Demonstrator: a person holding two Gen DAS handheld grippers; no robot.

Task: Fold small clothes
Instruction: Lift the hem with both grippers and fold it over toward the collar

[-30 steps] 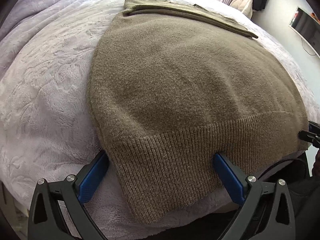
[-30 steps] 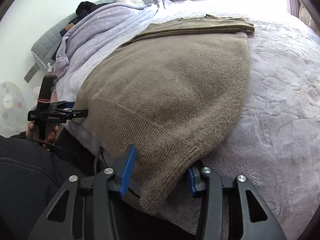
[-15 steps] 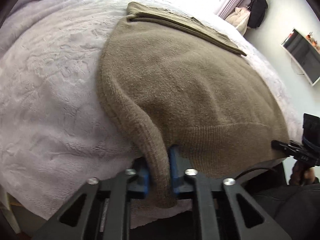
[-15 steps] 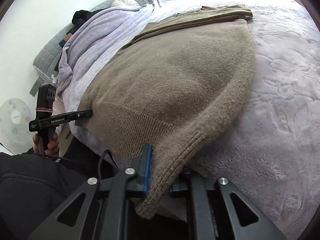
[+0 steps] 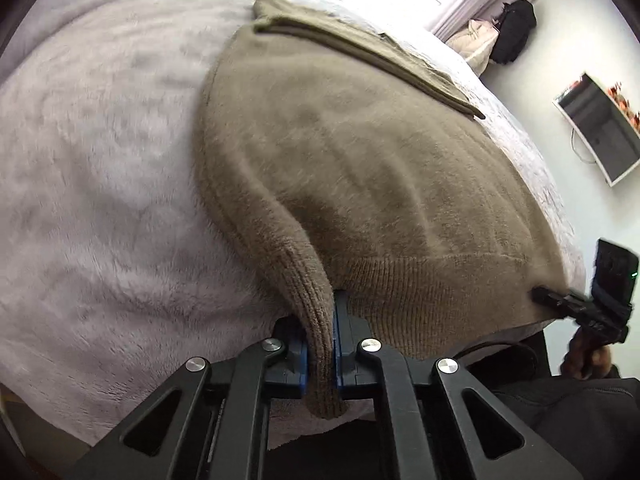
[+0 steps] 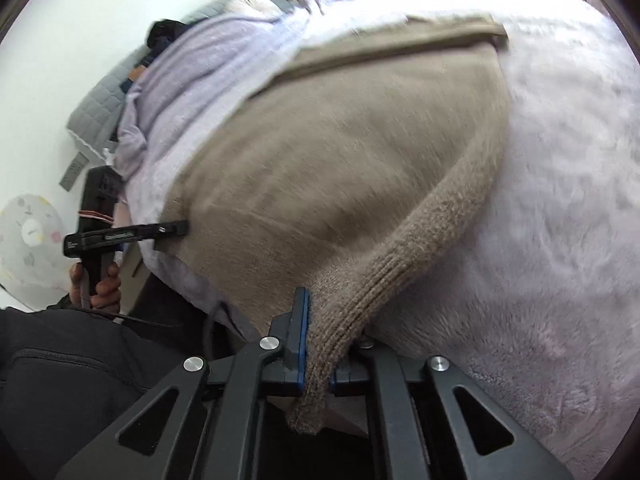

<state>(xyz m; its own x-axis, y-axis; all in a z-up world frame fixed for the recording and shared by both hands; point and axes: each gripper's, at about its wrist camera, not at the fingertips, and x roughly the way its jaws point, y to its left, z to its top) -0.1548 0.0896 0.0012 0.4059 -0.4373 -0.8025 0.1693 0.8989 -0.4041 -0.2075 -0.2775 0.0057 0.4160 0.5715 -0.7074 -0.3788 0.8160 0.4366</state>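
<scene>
A brown knitted sweater (image 5: 360,168) lies flat on the bed, its sleeves folded across the far end (image 5: 360,52). My left gripper (image 5: 320,344) is closing its jaws on the near left corner of the ribbed hem, and the blue pads pinch the knit. At the other hem corner my right gripper (image 6: 320,344) is closing too, gripping the sweater (image 6: 340,160) between its pads. Both corners are lifted into a ridge. Each gripper shows in the other's view: the right gripper (image 5: 560,300) and the left gripper (image 6: 172,230), at the hem's ends.
A pale plush bedcover (image 5: 100,200) spreads under and around the sweater. A lilac blanket (image 6: 192,80) and a grey headboard pad (image 6: 96,120) lie on the left in the right wrist view. A wall screen (image 5: 600,128) and bags (image 5: 512,28) are beyond the bed. The person's dark clothing (image 6: 60,380) is close below.
Both grippers stood open around the hem corners and have closed on them. The pinched corners now rise off the bed, pulling the sweater's edges up.
</scene>
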